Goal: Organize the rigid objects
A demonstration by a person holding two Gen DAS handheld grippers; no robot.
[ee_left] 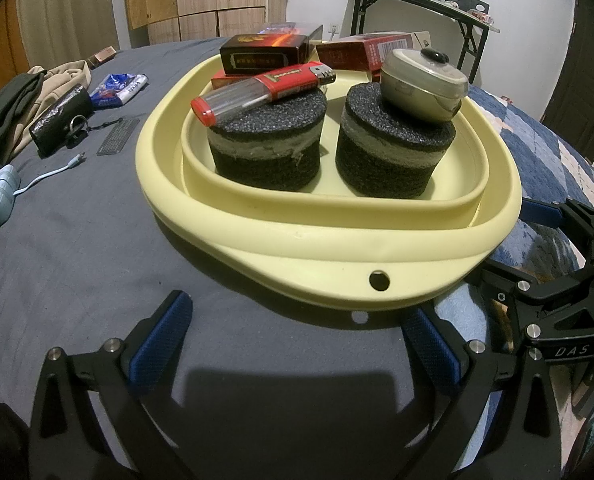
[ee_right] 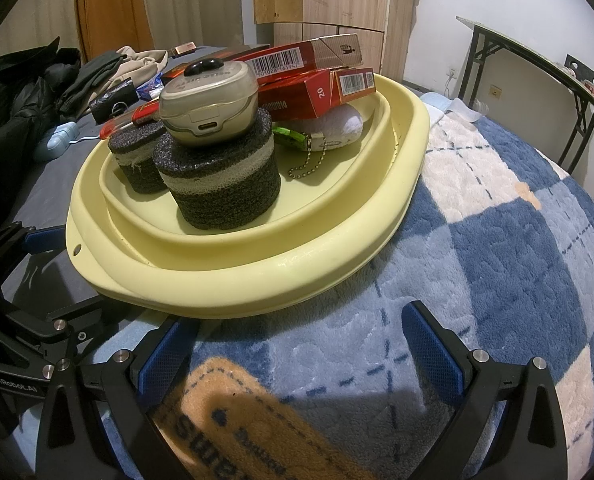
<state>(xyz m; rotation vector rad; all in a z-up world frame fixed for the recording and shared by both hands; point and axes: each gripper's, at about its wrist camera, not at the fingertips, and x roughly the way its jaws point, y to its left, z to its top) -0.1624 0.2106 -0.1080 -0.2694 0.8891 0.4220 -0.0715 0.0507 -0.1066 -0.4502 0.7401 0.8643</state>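
Note:
A pale yellow basin (ee_left: 281,248) (ee_right: 337,248) rests on the bed and holds two black foam cylinders (ee_left: 267,148) (ee_right: 221,192). A red lighter (ee_left: 293,82) and a clear-handled screwdriver (ee_left: 225,102) lie on the left cylinder. A beige earbud case (ee_left: 423,80) (ee_right: 209,100) sits on the right one. Dark and red cigarette boxes (ee_left: 269,50) (ee_right: 317,76) are stacked at the back, over a white plush keychain (ee_right: 329,128). My left gripper (ee_left: 297,344) stands open just before the basin's near rim. My right gripper (ee_right: 297,344) is open too, beside the basin, holding nothing.
A grey sheet (ee_left: 77,240) covers the left of the bed, with a black pouch (ee_left: 59,120), a blue-white packet (ee_left: 117,90), a small comb (ee_left: 119,136), a cable (ee_left: 49,176) and clothes (ee_left: 17,112). A blue checked blanket (ee_right: 497,240) lies to the right. A folding table (ee_right: 537,68) stands behind.

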